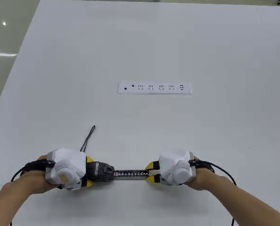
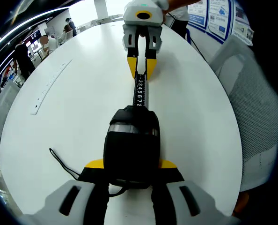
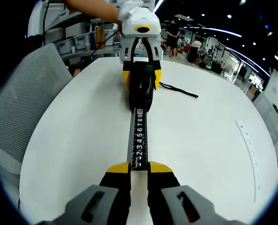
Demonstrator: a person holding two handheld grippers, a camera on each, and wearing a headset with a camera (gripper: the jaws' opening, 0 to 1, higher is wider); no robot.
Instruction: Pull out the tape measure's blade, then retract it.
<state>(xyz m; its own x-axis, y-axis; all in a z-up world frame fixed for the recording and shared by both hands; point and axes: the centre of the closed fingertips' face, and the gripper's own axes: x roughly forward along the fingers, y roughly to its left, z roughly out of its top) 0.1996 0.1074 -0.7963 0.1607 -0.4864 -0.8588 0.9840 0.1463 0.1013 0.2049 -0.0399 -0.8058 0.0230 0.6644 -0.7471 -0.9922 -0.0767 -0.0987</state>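
a white power strip (image 1: 154, 88) lies on the white table (image 1: 225, 47), grey mesh chair (image 3: 22, 117) alongside.

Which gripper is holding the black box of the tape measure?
The left gripper holds the case; the right gripper pinches only the thin blade.

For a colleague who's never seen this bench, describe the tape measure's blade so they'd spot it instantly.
On the white table, near the front edge, nearer than the power strip, the left claw grips the black tape measure case. The blade is the flat numbered strip stretched from it to the right claw, unlike the thin black cord nearby.
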